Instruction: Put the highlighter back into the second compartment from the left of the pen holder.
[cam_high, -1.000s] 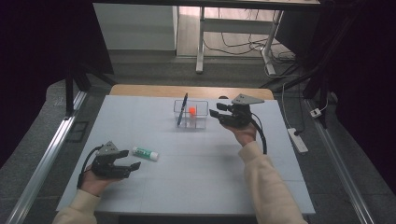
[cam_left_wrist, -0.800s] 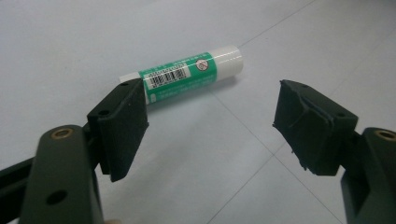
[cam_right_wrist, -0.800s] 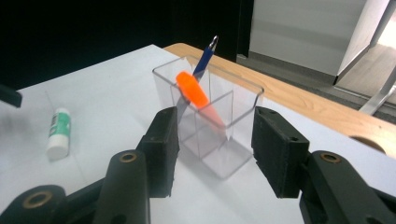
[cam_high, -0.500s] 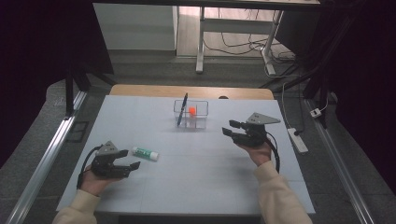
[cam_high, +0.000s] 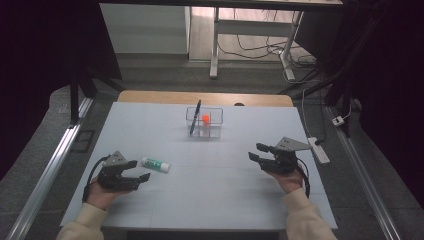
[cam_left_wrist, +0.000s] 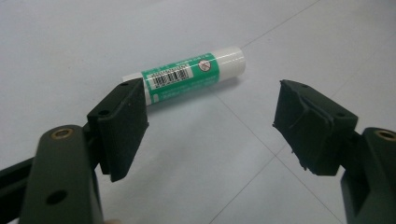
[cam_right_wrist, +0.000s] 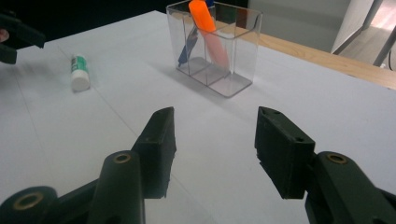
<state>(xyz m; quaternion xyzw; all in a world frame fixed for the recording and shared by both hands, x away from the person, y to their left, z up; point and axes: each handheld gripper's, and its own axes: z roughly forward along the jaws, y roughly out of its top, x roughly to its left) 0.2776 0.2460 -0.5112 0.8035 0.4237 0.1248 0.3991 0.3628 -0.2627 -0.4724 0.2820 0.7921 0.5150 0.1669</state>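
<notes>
Through the left gripper view I look along my left gripper (cam_left_wrist: 210, 126), its two black jaws standing wide apart with nothing between the pads. Just beyond them a glue stick (cam_left_wrist: 187, 77) lies flat on the pale table (cam_left_wrist: 70, 42), white with a green label and a barcode. Its near end sits just behind the tip of the jaw on the left of the view, partly hidden by it; whether they touch I cannot tell. The white capped end points away from that jaw.
</notes>
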